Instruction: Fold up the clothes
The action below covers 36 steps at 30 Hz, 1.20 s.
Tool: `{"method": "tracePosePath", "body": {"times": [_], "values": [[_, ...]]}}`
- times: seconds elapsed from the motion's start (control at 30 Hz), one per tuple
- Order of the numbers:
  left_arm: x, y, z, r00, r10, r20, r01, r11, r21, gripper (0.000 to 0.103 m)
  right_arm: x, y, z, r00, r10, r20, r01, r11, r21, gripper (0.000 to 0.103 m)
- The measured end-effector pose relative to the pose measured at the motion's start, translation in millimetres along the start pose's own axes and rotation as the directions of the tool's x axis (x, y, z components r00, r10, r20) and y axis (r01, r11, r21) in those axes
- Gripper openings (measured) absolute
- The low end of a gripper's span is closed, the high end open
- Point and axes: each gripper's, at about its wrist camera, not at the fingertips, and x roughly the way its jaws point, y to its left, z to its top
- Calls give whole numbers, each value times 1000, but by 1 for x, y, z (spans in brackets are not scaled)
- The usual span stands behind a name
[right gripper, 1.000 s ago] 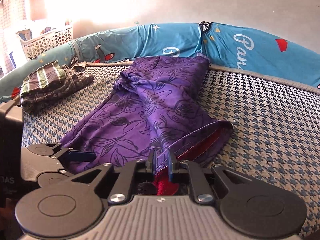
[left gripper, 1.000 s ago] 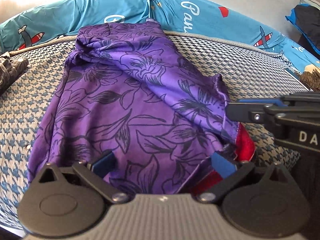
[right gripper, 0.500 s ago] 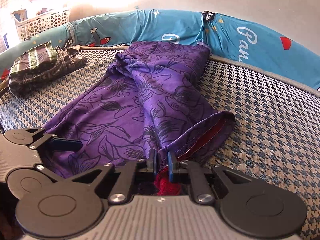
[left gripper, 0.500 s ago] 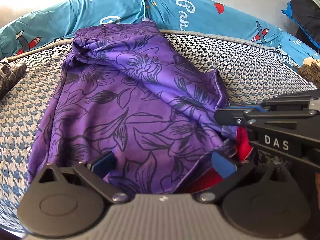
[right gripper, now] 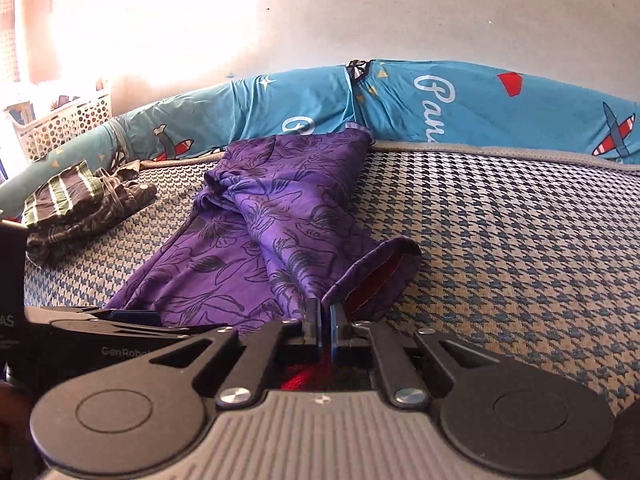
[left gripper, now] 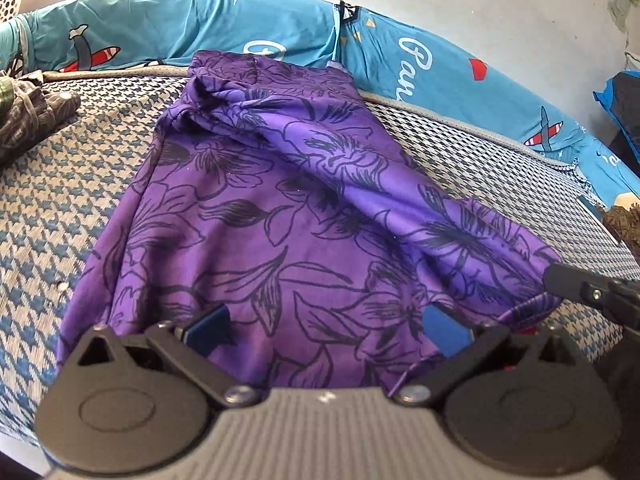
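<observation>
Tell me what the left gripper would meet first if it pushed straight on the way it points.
Most likely the purple floral garment: the left gripper stands open over its near hem, angled downward, so the cloth spread on the checked bed cover lies in its line. Depth is unclear.

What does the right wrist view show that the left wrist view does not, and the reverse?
Right wrist only: the right gripper shut on the hem of the purple garment, its red lining, and the white basket in full. Left wrist only: the left gripper open over the garment's near edge, and a dark item far right. Both: the garment, checked mattress, blue pillows, folded clothes.
</observation>
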Motion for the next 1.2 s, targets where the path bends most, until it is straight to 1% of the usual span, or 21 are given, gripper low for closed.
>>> {"method": "tracePosePath", "body": {"times": [0.1, 0.17, 0.27, 0.3, 0.43, 0.5, 0.6, 0.63, 0.73, 0.8, 0.83, 0.93, 1.07, 1.2], "values": [[6, -4, 0, 1000, 0, -16, 1, 1000, 13, 103, -6, -3, 1, 1000, -6, 9, 6, 1000, 20, 5], [7, -6, -1, 1000, 5, -19, -4, 1000, 25, 103, -9, -5, -1, 1000, -1, -1, 1, 999, 40, 5], [3, -9, -4, 999, -20, -39, 22, 999, 49, 103, -12, -1, -12, 999, 6, -36, -5, 999, 34, 4], [1, -10, -6, 999, -24, -46, 27, 998, 63, 103, -12, -1, -16, 999, 4, -52, -2, 999, 32, 3], [-3, -22, -13, 997, -7, -73, 18, 987, 157, 103, -10, -4, -31, 992, -1, -127, 7, 999, 46, 2], [-3, -29, -18, 996, 8, -87, 10, 978, 207, 103, -11, -7, -32, 991, -8, -130, 16, 998, 59, 2], [-6, -42, -27, 993, -2, -115, 34, 960, 280, 103, -13, -14, -26, 995, -16, -103, 24, 996, 83, 2], [-7, -47, -32, 992, -5, -128, 45, 948, 315, 103, -14, -15, -24, 996, -19, -92, 27, 996, 87, 3], [-9, -59, -43, 988, 16, -156, 51, 908, 417, 103, -13, -18, -12, 998, -28, -63, 34, 994, 104, 3], [-13, -60, -45, 986, 5, -166, 68, 901, 429, 103, -9, -22, -3, 999, -21, -48, 27, 992, 124, 3], [-17, -58, -44, 986, -12, -166, 81, 907, 413, 103, -7, -24, 2, 999, -19, -43, 24, 991, 132, 3], [-28, -45, -33, 987, -81, -141, 123, 941, 316, 103, 1, -30, 11, 999, -14, -31, 18, 988, 156, 3], [-39, -36, -24, 998, -38, -44, 48, 961, 274, 103, 6, -34, 16, 1000, 26, -13, -23, 980, 197, 3], [-37, -16, -16, 1000, 25, -15, -22, 984, 174, 103, 5, -29, 20, 996, 91, 28, -94, 975, 200, 3]]}}
